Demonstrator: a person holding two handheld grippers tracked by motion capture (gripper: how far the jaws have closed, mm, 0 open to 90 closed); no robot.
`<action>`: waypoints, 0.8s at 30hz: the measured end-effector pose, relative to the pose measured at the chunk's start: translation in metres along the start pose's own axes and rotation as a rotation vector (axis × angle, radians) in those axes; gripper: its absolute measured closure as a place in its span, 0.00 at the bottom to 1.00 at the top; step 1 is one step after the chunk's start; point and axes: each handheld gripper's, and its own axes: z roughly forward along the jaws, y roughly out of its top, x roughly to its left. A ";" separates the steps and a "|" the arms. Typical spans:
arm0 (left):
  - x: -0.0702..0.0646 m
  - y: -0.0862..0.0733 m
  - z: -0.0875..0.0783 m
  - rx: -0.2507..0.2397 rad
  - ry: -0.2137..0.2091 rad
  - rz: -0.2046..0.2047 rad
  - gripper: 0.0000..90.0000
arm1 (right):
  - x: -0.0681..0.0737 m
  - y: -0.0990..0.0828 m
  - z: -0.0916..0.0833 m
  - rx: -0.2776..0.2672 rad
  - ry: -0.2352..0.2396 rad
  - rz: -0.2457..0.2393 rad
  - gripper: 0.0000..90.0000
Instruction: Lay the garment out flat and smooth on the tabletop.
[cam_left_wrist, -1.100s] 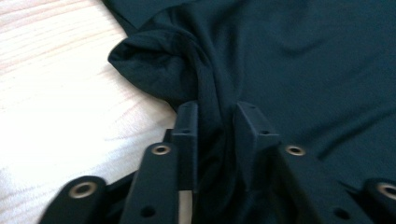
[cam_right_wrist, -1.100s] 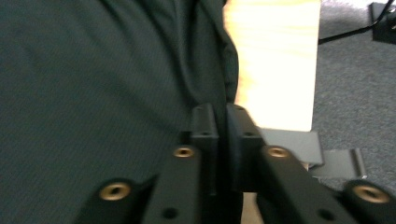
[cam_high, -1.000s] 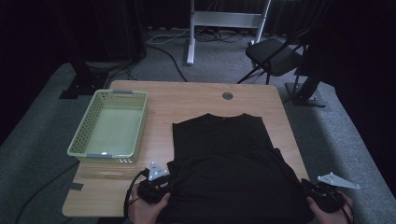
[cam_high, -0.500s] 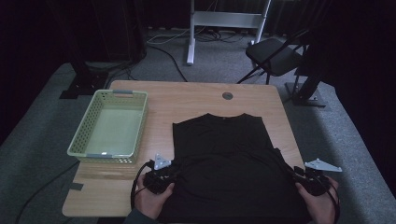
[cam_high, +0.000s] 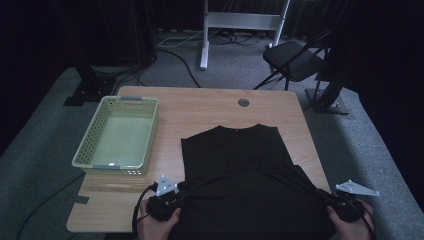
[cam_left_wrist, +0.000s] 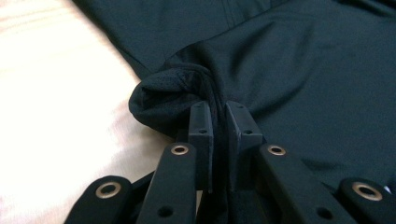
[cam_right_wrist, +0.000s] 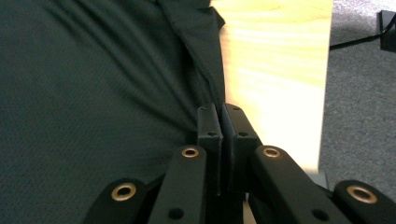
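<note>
Both grippers clamped on the near corners of the black shirt (cam_high: 240, 175), ready to lift and fold.

Left of the shirt sits the green basket (cam_high: 117, 135). The left gripper (cam_left_wrist: 218, 116), jaws just closed, pinches a bunched fold. The right gripper (cam_right_wrist: 220, 119), jaws likewise just closed, seems to nip the shirt's right edge, though little cloth shows between its pads. Best to raise both corners evenly, keeping the hem taut.

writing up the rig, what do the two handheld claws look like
Both are black: the left claw and right claw have flat rectangular jaws on linkage bars with brass-coloured rivets. Each carries a grey three-cornered plate on top. A black cable loops from the left one.
</note>
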 end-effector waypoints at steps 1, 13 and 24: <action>-0.001 -0.001 -0.002 -0.004 -0.003 0.002 0.92 | 0.000 -0.002 -0.004 -0.003 0.002 0.007 0.96; -0.005 0.003 -0.011 -0.027 -0.011 0.018 0.77 | 0.002 -0.002 -0.013 -0.021 -0.016 0.014 0.83; 0.015 0.035 0.020 -0.005 0.032 0.021 0.69 | 0.027 0.027 0.022 -0.038 0.039 -0.054 0.70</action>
